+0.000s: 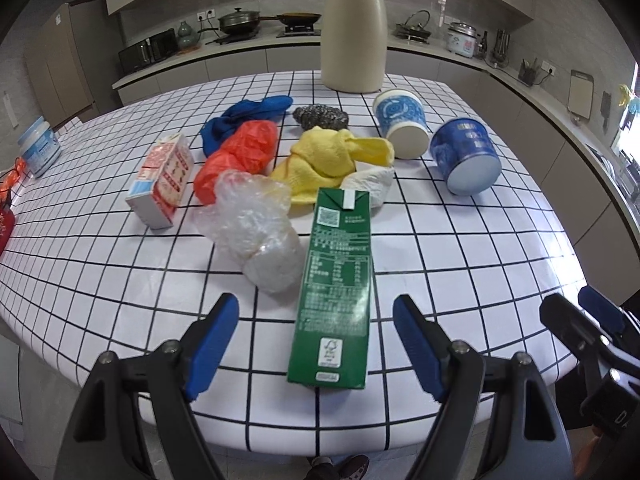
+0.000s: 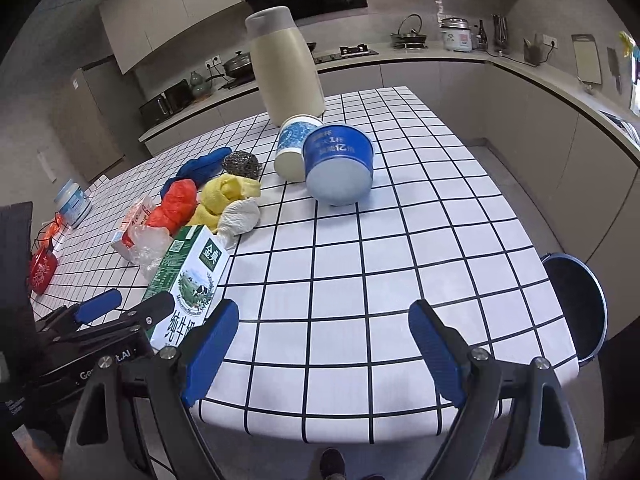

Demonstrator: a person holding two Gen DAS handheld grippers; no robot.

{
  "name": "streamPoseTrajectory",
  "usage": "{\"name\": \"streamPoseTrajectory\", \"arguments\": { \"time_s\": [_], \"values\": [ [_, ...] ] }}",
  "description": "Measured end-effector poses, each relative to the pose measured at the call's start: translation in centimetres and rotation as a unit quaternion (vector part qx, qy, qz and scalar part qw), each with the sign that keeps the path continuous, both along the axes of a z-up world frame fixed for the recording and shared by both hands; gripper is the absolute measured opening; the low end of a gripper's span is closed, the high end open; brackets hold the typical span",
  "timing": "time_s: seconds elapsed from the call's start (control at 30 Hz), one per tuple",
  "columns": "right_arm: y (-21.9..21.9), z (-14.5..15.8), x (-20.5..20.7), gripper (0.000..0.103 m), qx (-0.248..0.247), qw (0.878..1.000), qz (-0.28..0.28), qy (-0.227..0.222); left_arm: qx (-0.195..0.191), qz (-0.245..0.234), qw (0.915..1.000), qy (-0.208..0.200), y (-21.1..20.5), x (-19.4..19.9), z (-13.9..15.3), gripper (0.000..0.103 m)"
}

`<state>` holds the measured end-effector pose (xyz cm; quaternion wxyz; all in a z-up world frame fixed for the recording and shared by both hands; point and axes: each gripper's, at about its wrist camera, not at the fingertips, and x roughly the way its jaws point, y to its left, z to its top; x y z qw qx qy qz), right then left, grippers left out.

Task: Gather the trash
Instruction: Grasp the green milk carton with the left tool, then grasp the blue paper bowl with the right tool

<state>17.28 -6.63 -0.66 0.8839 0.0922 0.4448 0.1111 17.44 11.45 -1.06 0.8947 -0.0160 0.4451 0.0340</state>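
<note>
A green milk carton (image 1: 336,288) lies flat near the table's front edge. My left gripper (image 1: 316,308) is open, with the carton's near half showing between its blue pads (image 1: 216,336), which stand clear of both sides. The right wrist view shows the same carton (image 2: 188,276) at the left. My right gripper (image 2: 324,312) is open over bare checked tablecloth, with nothing between its fingers. Behind the carton lie a clear plastic bag (image 1: 252,232), a red plastic bag (image 1: 240,156), a crumpled white paper (image 1: 372,184) and a small red-and-white carton (image 1: 164,180).
Two blue paper cups (image 1: 402,124) (image 1: 466,156) lie on their sides at the back right. A yellow cloth (image 1: 320,160), blue cloth (image 1: 244,116), steel scourer (image 1: 320,118) and beige jug (image 1: 354,32) stand further back. A dark round bin (image 2: 576,304) sits on the floor beside the table's right edge.
</note>
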Motion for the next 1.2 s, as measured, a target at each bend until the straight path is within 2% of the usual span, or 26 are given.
{"name": "streamPoseTrajectory", "arguments": {
  "time_s": [0.1,0.23,0.4,0.53,0.8,1.0,1.2],
  "values": [
    [0.0,-0.4,0.2,0.088,-0.002,1.000,-0.004,0.003,0.000,-0.010,0.9999,0.002,-0.4,0.4,-0.5,0.072],
    [0.1,-1.0,0.8,0.088,-0.001,1.000,-0.011,0.011,0.003,-0.022,0.9995,0.020,-0.8,0.9,-1.9,0.041],
    [0.5,-1.3,1.6,0.088,0.004,1.000,-0.018,0.017,-0.016,-0.030,0.9994,0.010,-0.4,0.7,-1.7,0.040],
    [0.8,-1.0,2.3,0.088,0.003,1.000,-0.025,0.010,-0.026,-0.038,0.9987,-0.020,0.1,0.5,0.3,0.040],
    [1.0,-0.6,4.4,0.088,0.006,0.999,-0.035,0.004,-0.036,-0.037,0.9976,-0.045,0.7,3.1,2.6,0.040],
    [1.0,-0.7,7.8,0.088,0.003,1.000,-0.027,0.000,-0.036,-0.019,0.9977,-0.054,0.8,6.0,2.8,0.040],
    [0.4,-1.5,12.9,0.088,0.006,1.000,-0.016,0.010,-0.034,0.001,0.9983,-0.048,0.2,8.7,2.3,0.040]
  ]
}}
